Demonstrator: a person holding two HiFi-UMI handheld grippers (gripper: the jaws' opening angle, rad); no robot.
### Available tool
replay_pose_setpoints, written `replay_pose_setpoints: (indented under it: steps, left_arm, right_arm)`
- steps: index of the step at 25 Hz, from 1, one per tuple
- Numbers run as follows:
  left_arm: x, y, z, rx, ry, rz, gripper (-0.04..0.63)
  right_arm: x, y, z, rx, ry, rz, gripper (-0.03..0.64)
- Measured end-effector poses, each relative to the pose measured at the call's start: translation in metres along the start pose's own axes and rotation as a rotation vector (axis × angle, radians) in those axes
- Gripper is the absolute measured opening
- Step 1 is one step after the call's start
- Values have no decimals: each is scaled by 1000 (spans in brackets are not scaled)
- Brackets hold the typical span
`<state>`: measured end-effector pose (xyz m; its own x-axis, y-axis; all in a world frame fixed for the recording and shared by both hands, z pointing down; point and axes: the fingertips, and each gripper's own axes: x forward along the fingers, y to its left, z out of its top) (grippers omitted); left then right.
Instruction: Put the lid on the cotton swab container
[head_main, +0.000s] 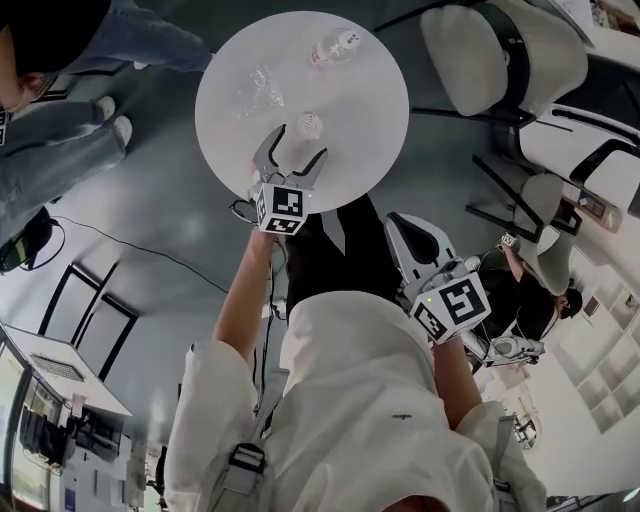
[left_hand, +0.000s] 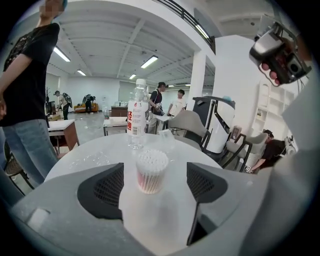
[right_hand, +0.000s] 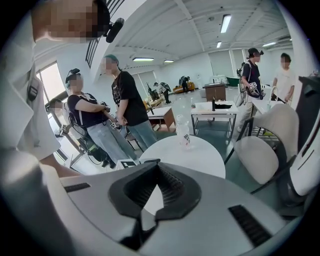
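White short-sleeved shirt (head_main: 370, 400) filling the head view toward 6 o'clock; black trousers (head_main: 320, 255) at centre. Grey shoulder strap with black buckle (head_main: 247, 458) at 7 o'clock. Near 12 o'clock, left gripper (head_main: 300, 142): grey shell, black ribbed pads, cube of black-and-white square markers (head_main: 280, 208). At 3 o'clock, right gripper (head_main: 398, 222): pale shell, black trim, matching marker cube (head_main: 452, 305).

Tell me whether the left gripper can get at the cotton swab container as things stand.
Probably yes. The left gripper stands open, the cotton swab container upright just ahead of it, in line with the gap, nothing between. The water bottle is behind it.
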<state>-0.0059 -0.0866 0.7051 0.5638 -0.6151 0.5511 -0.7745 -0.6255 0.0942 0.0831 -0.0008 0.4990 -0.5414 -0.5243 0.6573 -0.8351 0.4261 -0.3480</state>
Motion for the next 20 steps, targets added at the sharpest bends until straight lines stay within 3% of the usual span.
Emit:
replay_pose_setpoints:
  steps: [9,20]
  left_arm:
    - [13,18,-21,-56,25,102,387]
    - [30,15,-18,-11,15,80,372]
  right_arm:
    - [-5,-10,-14,39,20,-46,6]
    - [-2,-14,-23,53,45,-54,6]
